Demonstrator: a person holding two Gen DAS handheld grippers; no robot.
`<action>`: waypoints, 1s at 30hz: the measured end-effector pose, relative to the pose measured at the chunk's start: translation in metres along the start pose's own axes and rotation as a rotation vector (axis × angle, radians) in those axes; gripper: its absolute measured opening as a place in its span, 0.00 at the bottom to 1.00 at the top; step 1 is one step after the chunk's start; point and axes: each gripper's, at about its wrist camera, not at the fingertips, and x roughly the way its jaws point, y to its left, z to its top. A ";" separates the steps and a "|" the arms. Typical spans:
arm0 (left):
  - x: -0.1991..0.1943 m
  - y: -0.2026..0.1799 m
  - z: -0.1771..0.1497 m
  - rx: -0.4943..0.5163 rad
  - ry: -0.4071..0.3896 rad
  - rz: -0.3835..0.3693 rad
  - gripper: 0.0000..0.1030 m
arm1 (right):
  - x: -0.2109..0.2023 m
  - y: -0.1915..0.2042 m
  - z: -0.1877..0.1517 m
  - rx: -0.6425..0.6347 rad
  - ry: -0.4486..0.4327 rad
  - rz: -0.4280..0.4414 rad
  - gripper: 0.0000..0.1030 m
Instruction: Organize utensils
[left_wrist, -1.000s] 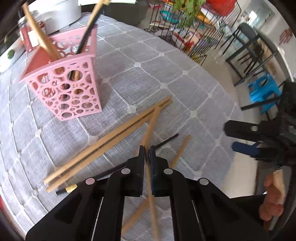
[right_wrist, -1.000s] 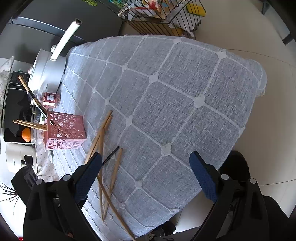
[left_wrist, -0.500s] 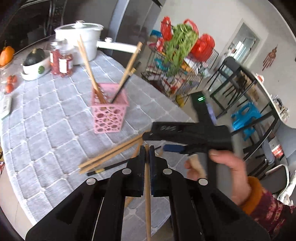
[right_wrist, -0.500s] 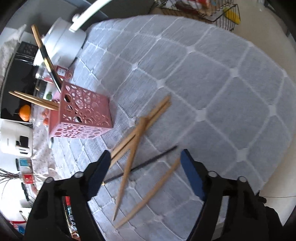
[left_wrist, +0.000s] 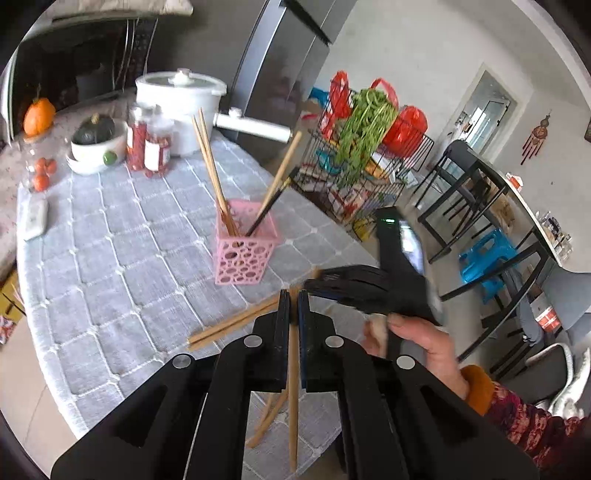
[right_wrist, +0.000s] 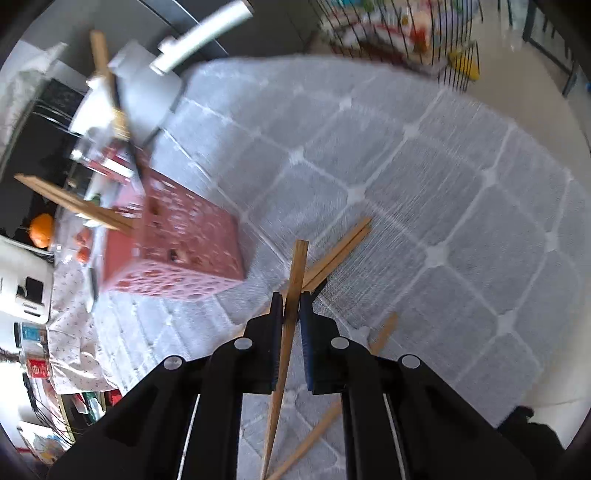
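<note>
The left gripper (left_wrist: 291, 295) is raised above the near table edge, its jaws pressed on a wooden chopstick (left_wrist: 293, 387) that runs back between them and hangs below; the right gripper (right_wrist: 291, 295) likewise clamps a chopstick (right_wrist: 295, 273), tilted up over the cloth (right_wrist: 424, 177), with its blunt end past the fingertips; whether both hold the same stick I cannot tell.

Only the left view shows the right gripper's black body (left_wrist: 369, 288), blurred, crossing just beyond the left fingertips, and the bare hand (left_wrist: 417, 339) wrapped around its handle; only the right view shows a loose stick (right_wrist: 332, 417) on the cloth below the right finger.

A pair of chopsticks (left_wrist: 236, 325) lies side by side on the cloth, near the pink holder (left_wrist: 243, 254); the holder stands upright farther in and contains two wooden sticks (left_wrist: 214, 177) leaning left and a dark-tipped one (left_wrist: 277, 184) leaning right; behind it sit a white pot (left_wrist: 181, 107), two red-filled jars (left_wrist: 147, 147) and a bowl (left_wrist: 96, 151) holding a dark squash (left_wrist: 94, 127).
</note>
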 end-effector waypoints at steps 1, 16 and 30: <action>-0.005 -0.004 0.001 0.007 -0.015 0.008 0.03 | -0.013 0.002 -0.003 -0.025 -0.033 -0.003 0.10; -0.065 -0.042 0.061 0.021 -0.173 0.138 0.03 | -0.192 0.041 -0.017 -0.283 -0.225 0.114 0.08; -0.034 -0.038 0.178 -0.048 -0.315 0.273 0.03 | -0.241 0.082 0.074 -0.268 -0.334 0.197 0.08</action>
